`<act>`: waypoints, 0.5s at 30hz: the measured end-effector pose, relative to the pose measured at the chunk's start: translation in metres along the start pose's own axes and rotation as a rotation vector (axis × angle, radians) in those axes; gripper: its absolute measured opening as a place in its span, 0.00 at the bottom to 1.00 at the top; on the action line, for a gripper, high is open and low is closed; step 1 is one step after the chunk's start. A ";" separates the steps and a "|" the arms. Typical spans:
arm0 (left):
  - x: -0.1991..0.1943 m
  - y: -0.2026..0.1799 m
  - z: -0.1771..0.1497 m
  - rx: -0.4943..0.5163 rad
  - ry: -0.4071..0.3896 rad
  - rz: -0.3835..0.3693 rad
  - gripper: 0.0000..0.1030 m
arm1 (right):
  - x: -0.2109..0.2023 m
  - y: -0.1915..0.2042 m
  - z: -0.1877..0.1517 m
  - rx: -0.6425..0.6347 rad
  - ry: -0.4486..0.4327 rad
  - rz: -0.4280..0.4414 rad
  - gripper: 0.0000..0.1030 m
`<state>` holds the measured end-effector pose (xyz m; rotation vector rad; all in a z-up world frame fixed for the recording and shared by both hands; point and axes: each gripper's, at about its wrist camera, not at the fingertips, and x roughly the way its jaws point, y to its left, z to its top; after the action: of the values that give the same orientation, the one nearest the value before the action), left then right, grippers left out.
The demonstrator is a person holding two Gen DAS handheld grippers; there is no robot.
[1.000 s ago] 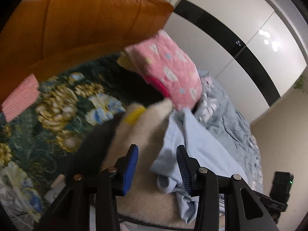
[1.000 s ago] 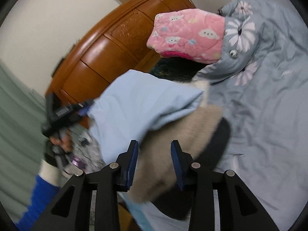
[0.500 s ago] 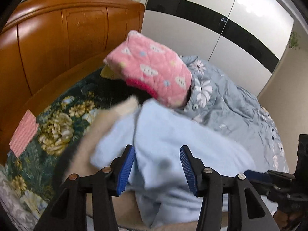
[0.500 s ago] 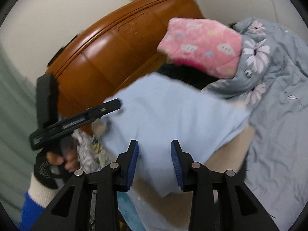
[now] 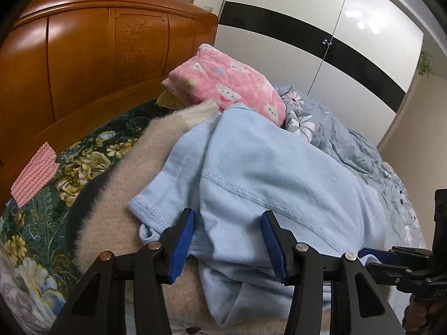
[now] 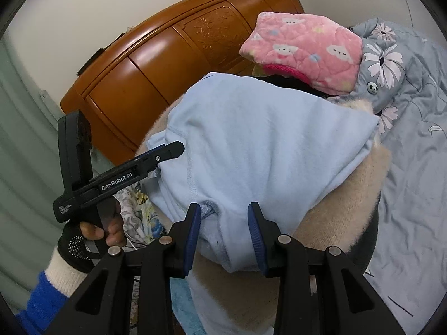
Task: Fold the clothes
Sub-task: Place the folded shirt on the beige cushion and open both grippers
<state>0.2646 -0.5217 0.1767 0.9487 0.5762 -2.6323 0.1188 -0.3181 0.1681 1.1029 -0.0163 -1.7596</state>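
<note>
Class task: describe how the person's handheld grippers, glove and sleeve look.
Both grippers, left gripper and right gripper, are black with ribbed blue pads and silver rivets. One body reads "GenRobot.AI" in white. The hand wears a black dotted glove, a cream cuff and a blue sleeve.

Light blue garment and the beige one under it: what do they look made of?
Light blue garment: looks like soft matte cotton jersey, given its smooth drape and stitched hems. Beige garment: seems a fuzzy knit or plush, with loose fibres showing along its edges; the exact fibre is unclear.
</note>
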 end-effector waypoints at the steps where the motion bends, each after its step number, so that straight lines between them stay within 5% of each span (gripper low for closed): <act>1: -0.001 -0.001 0.002 -0.004 0.002 0.002 0.52 | -0.002 0.001 0.001 0.002 0.001 -0.003 0.35; 15: -0.043 -0.021 0.001 -0.065 -0.036 0.005 0.62 | -0.042 0.020 -0.006 -0.011 -0.045 -0.031 0.35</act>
<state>0.2879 -0.4982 0.2109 0.8808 0.6459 -2.6041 0.1405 -0.2940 0.2020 1.0602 -0.0170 -1.8104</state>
